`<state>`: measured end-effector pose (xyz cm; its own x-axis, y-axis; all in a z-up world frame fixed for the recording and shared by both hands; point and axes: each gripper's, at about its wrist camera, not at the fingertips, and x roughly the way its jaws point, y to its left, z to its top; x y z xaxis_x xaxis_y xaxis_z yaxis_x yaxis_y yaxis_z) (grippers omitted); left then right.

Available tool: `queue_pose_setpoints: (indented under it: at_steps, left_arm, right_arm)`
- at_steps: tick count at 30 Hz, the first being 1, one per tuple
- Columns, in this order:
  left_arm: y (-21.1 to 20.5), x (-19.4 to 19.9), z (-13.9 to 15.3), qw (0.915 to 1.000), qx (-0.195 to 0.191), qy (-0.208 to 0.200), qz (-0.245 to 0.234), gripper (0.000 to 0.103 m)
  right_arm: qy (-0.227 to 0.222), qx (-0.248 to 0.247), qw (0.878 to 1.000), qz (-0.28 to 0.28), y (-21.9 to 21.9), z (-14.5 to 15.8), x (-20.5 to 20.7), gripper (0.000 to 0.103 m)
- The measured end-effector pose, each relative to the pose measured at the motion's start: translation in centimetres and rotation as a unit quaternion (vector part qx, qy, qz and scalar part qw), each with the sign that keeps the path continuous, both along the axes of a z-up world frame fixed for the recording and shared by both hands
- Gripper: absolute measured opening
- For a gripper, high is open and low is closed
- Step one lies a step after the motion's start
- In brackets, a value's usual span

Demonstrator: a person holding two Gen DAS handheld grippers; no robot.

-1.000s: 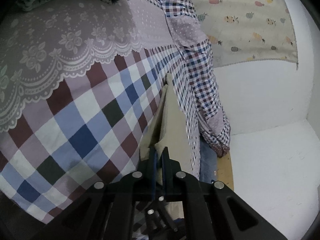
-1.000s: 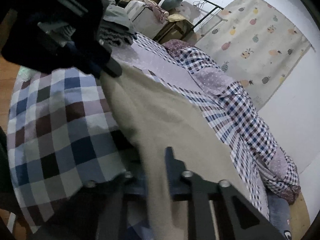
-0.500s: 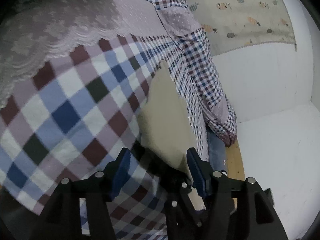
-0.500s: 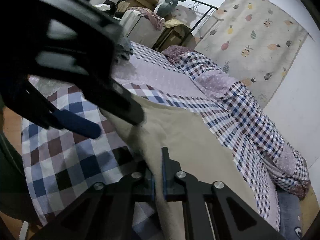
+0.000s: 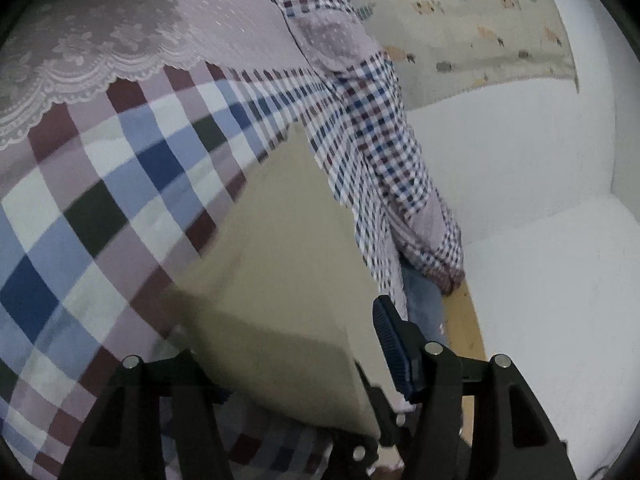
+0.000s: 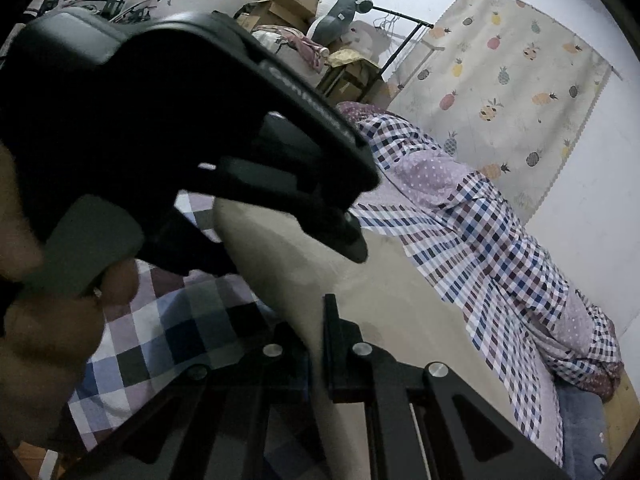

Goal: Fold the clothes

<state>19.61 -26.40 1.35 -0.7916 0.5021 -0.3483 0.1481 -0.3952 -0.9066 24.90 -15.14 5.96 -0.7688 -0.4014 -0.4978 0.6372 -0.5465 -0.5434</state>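
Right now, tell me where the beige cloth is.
The beige cloth lies on the checked bedspread, left of the small-check quilt; its near edge is pinched in the right gripper.
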Motion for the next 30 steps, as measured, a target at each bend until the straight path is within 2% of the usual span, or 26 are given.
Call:
queue_pose_setpoints:
  at_steps: [1, 3, 6, 7, 9, 10, 11, 19, 25, 30]
  left_arm:
    - [-0.1, -0.1, -0.1, 1.0000, 0.001, -0.001, 0.002, 0.036]
    - [-0.2, -0.3, -0.2, 1.0000, -0.002, -0.007, 0.003, 0.021]
    - [-0.6, -0.3, 0.1, 0.9999, 0.014, 0.005, 0.003, 0.014]
    - [-0.6, -0.3, 0.4, 0.9999, 0.012, 0.008, 0.003, 0.013]
    - [-0.8, -0.2, 0.9, 0.9999, 0.006, 0.013, 0.002, 0.012]
    - [-0.9, -0.3, 1.1, 0.9999, 0.005, 0.015, 0.001, 0.012]
    - [-0.9, -0.3, 1.3, 0.9998, 0.005, 0.017, -0.001, 0.012]
    - [-1.3, -0.9, 2.8, 0.9992, 0.019, 0.036, -0.006, 0.011]
    - [-1.5, -1.8, 3.5, 0.9987, 0.031, 0.041, -0.006, 0.011]
    - [-1.8, -2.2, 3.7, 0.9985, 0.038, 0.039, -0.005, 0.011]
  right_arm:
    - [0.002, 0.001, 1.000, 0.000, 0.0, -0.1, 0.1, 0.004]
    - [0.006, 0.007, 1.000, 0.001, -0.1, -0.3, 0.2, 0.004]
    - [0.023, 0.021, 1.000, 0.004, 0.0, -0.8, 0.6, 0.007]
    - [0.033, 0.026, 0.999, 0.004, 0.1, -1.0, 0.8, 0.013]
    - [0.055, 0.038, 0.998, -0.004, 0.4, -1.7, 1.3, 0.030]
    - [0.067, 0.044, 0.997, -0.010, 0.6, -2.0, 1.4, 0.042]
    - [0.075, 0.049, 0.996, -0.016, 0.8, -2.4, 1.6, 0.045]
    - [0.094, 0.082, 0.986, -0.115, 5.5, -4.1, -0.8, 0.047]
    - [0.091, 0.108, 0.971, -0.194, 11.8, -4.7, -2.7, 0.048]
    - [0.102, 0.130, 0.958, -0.234, 17.6, -4.6, -2.7, 0.049]
